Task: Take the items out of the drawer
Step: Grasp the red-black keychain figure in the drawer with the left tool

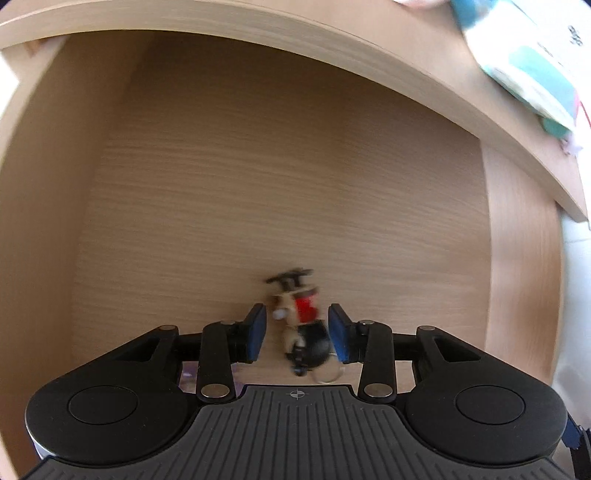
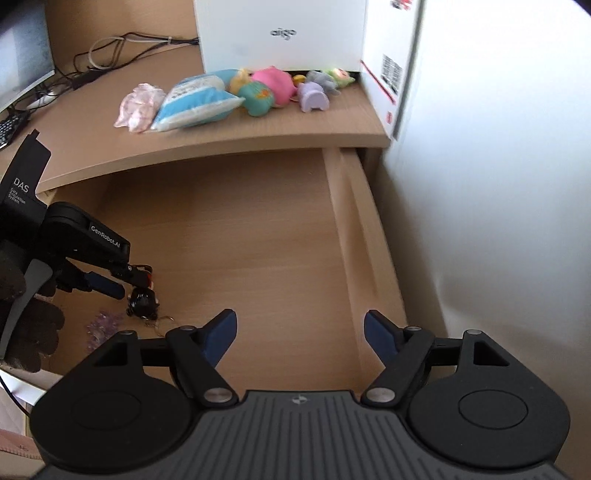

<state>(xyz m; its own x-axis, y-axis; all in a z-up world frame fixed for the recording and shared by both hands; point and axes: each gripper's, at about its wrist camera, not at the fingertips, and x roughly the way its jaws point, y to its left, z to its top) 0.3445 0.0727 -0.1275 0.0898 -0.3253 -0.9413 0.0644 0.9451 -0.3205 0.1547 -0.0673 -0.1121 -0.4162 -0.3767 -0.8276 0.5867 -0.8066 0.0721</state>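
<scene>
Straddling the keychain figure in the open drawer

Left tongs (image 1: 297, 332) point down into the drawer (image 1: 258, 184), jaws partly spread, the small keychain figure (image 1: 301, 325) lying between the blue pads (image 1: 257, 332). The far pad sits just beside its black part; whether it touches is lost in blur. A purple trinket (image 2: 103, 326) lies on the drawer floor near these tongs. Right tongs (image 2: 300, 338) hover over bare drawer floor, jaws spread wide, nothing between them. Beyond them, on the bench (image 2: 258, 129), plush toys (image 2: 258, 92) sit before a white box (image 2: 280, 35).
</scene>
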